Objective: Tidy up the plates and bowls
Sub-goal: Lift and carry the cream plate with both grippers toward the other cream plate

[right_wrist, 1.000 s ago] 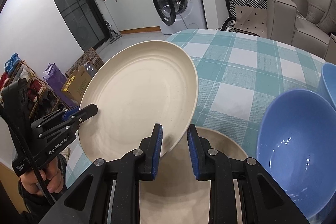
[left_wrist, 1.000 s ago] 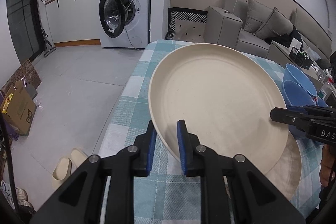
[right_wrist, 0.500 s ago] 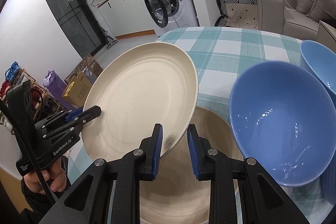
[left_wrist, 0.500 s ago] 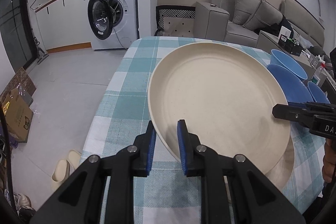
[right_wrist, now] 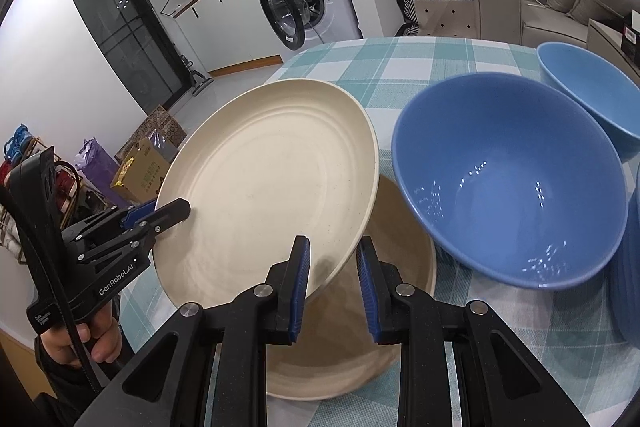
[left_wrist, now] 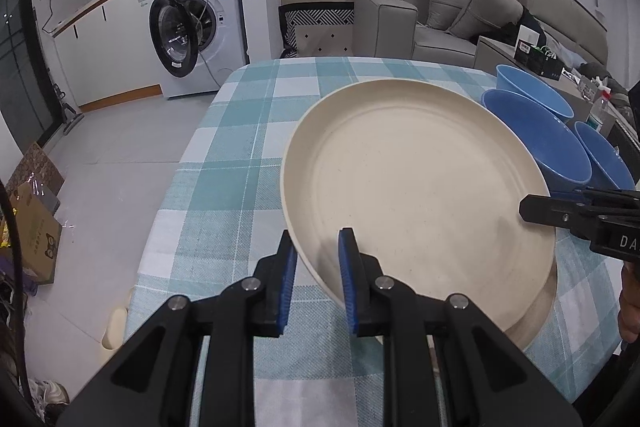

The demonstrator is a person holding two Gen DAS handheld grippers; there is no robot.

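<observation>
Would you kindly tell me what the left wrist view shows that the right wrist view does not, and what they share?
Only the left wrist view shows a third blue bowl at the right edge and slippers on the floor. Only the right wrist view shows the hand holding the left tongs and the dark glass door. Both show the lifted cream plate gripped at opposite rims by the left and right tongs, a second plate beneath, the checked tablecloth and washing machine.
</observation>
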